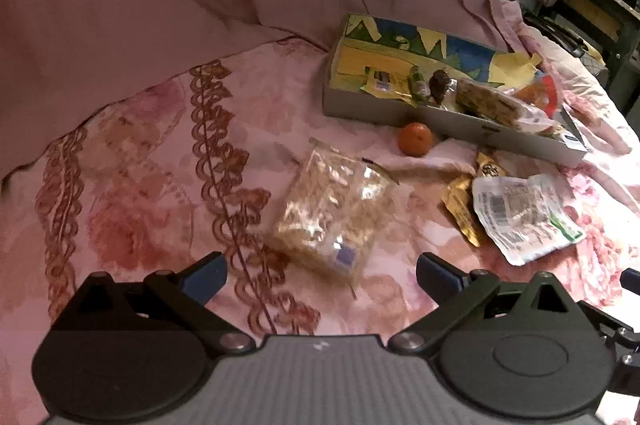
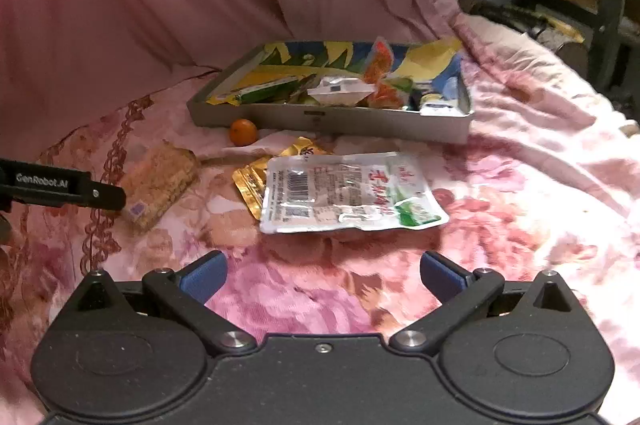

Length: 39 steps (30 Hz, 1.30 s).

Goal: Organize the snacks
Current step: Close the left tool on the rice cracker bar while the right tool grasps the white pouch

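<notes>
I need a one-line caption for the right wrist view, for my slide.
Open right gripper hovers over the floral bedspread, facing a white snack pouch, a tangerine and a half-filled tray.

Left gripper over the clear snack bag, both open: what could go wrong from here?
1. The clear bag of crispy snack is glossy and lies flat on a soft floral blanket; the left gripper might pinch fabric or crush the contents.
2. The tangerine sits loose by the tray wall and could roll if nudged.
3. The white pouch overlaps a gold packet; the right gripper might drag both.
</notes>
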### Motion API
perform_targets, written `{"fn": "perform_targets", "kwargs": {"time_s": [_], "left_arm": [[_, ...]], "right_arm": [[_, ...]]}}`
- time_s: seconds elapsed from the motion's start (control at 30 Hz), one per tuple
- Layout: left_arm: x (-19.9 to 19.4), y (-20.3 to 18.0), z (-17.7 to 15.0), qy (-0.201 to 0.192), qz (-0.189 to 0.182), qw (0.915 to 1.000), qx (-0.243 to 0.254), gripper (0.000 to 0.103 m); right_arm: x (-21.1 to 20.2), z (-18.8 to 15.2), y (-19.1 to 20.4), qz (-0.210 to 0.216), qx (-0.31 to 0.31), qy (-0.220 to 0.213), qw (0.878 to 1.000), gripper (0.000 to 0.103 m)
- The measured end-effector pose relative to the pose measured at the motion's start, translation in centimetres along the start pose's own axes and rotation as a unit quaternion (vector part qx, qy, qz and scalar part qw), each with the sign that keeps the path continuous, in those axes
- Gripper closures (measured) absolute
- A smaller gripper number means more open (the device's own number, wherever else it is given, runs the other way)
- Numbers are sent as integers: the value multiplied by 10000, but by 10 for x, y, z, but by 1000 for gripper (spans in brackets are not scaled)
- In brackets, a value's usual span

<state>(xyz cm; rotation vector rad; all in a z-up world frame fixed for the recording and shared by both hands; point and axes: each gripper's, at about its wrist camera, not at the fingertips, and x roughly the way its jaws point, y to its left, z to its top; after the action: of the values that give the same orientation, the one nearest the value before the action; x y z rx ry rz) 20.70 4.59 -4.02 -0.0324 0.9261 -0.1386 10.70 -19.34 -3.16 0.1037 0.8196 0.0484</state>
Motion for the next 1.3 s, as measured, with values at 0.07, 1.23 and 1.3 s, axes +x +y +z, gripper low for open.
{"fn": "perform_targets", "kwargs": {"time_s": [0.07, 1.23, 1.3], "left_arm": [[8, -1, 4, -64, 2, 9999, 143, 0], [69, -14, 16, 391, -509, 9932, 970, 23], [67, -17, 13, 465, -658, 9923, 937, 23]], "right_arm": [[10, 5, -1, 107, 106, 55, 9999, 1], [72, 14, -32, 552, 1826, 372, 9809, 84], [67, 12, -28, 544, 1643, 443, 9839, 84]]}}
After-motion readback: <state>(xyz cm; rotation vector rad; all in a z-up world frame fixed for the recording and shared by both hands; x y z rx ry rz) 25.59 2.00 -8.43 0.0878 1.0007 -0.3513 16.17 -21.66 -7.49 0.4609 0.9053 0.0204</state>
